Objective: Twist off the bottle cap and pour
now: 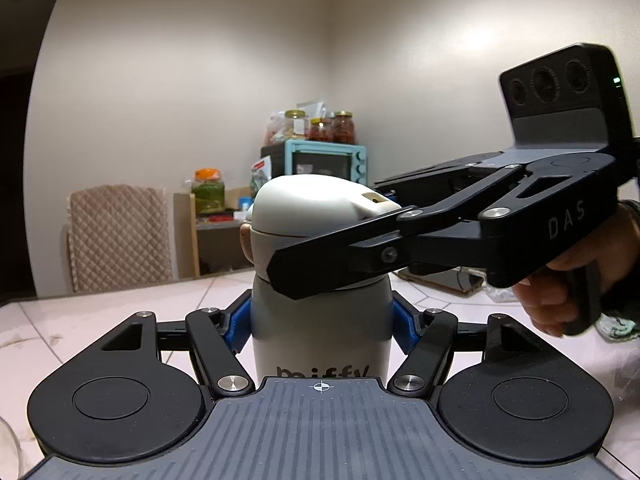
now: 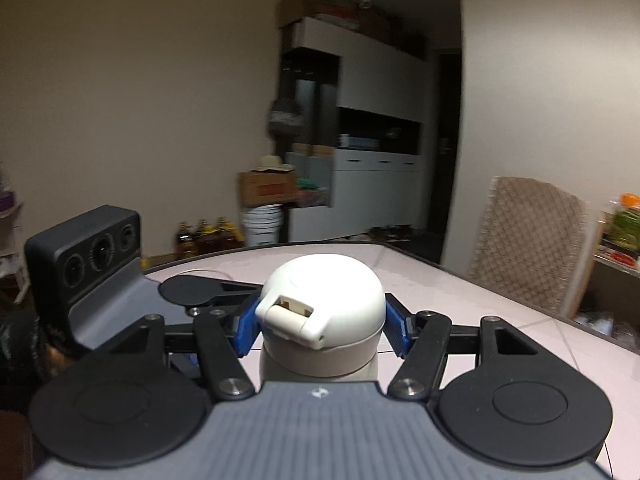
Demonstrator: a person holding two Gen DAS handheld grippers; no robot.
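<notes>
The bottle (image 1: 320,320) stands upright on the table (image 1: 120,312), pale grey with dark lettering low on its body. The left gripper (image 1: 320,322) comes at it level, its blue pads (image 1: 236,330) pressed against both sides of the body, so it is clamped there. The white domed cap (image 2: 324,304) is on the bottle, its hinge latch turned toward the right wrist camera. The right gripper (image 2: 324,328) reaches in higher up, from the bottle's right side; its blue pads (image 2: 246,330) sit against the cap on either flank, closed around it. One black finger of that gripper crosses in front of the bottle's neck in the left view and hides the join between cap and body. The person's hand (image 1: 560,280) wraps the right gripper's handle, right of the bottle.

Behind the bottle, beyond the table edge, a quilted chair (image 1: 120,236) stands to the left. A teal oven (image 1: 324,160) sits directly behind the cap with jars (image 1: 320,126) on top. A green jar (image 1: 207,192) with an orange lid stands between chair and oven.
</notes>
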